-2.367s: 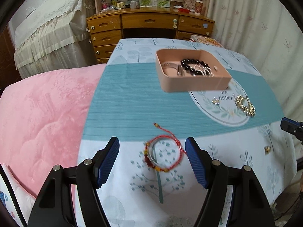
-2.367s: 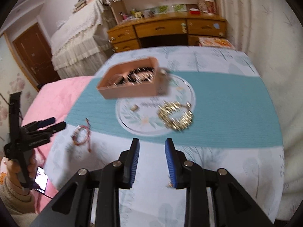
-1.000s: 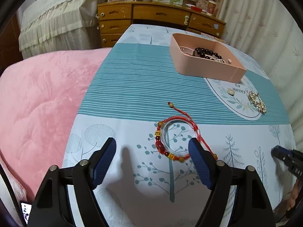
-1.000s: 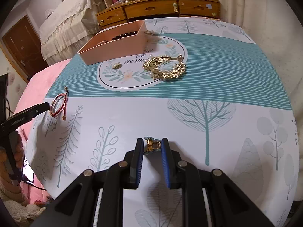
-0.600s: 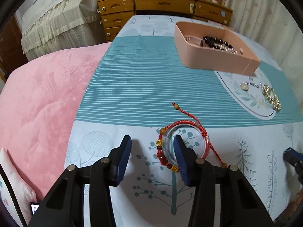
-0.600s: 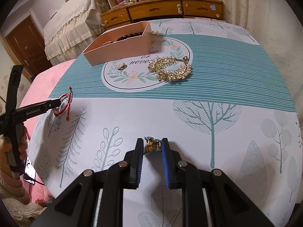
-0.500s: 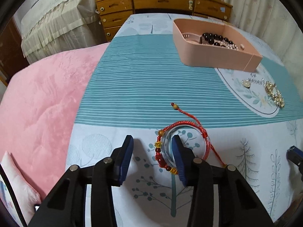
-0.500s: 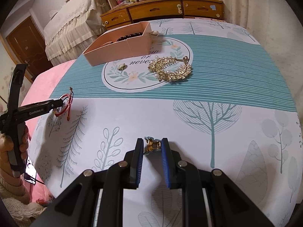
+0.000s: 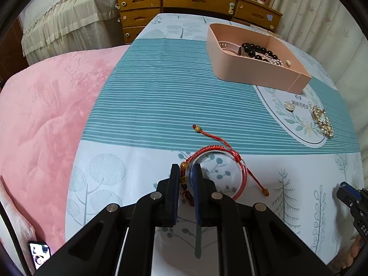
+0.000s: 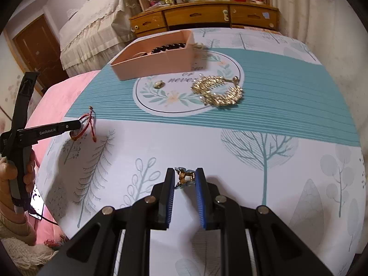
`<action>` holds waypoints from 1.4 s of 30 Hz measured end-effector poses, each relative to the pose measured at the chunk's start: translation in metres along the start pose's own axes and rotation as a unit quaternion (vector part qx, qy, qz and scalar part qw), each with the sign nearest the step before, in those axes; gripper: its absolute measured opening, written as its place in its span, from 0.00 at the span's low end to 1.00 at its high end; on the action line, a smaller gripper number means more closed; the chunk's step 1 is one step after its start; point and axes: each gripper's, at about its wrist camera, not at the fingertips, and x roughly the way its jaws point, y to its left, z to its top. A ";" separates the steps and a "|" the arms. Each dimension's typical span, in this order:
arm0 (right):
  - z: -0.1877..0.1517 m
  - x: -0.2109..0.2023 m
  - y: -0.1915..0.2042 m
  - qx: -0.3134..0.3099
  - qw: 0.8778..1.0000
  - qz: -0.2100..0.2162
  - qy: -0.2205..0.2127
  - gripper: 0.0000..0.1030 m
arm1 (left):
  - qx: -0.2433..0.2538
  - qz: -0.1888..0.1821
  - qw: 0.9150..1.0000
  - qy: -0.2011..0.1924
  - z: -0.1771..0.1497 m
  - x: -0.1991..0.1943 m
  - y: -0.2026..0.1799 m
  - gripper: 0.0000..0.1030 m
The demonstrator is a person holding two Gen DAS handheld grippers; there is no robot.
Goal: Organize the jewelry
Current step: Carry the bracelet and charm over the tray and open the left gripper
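Pinching the beaded side of the red woven cord bracelet (image 9: pixel 216 168), the left gripper (image 9: pixel 185 179) is nearly closed on it over the tree-printed cloth surface (image 9: pixel 128 161). The right gripper (image 10: pixel 184 181) is clamped narrowly on a small gold clip-like trinket (image 10: pixel 183 176). Ahead at one o'clock from the left gripper sits the open pink rectangular box (image 9: pixel 241 69) holding black beads; a gold leaf-shaped hair comb (image 10: pixel 217 90) and a small gold charm (image 10: pixel 158 84) lie just beside it. The striped teal band between lies bare; the surface's left edge meets a pink blanket (image 9: pixel 46 115).
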 end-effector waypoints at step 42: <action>0.213 -0.068 0.031 0.015 0.989 0.115 -0.092 0.17 | 0.079 -0.081 0.988 -0.102 0.137 -0.112 -0.063 0.08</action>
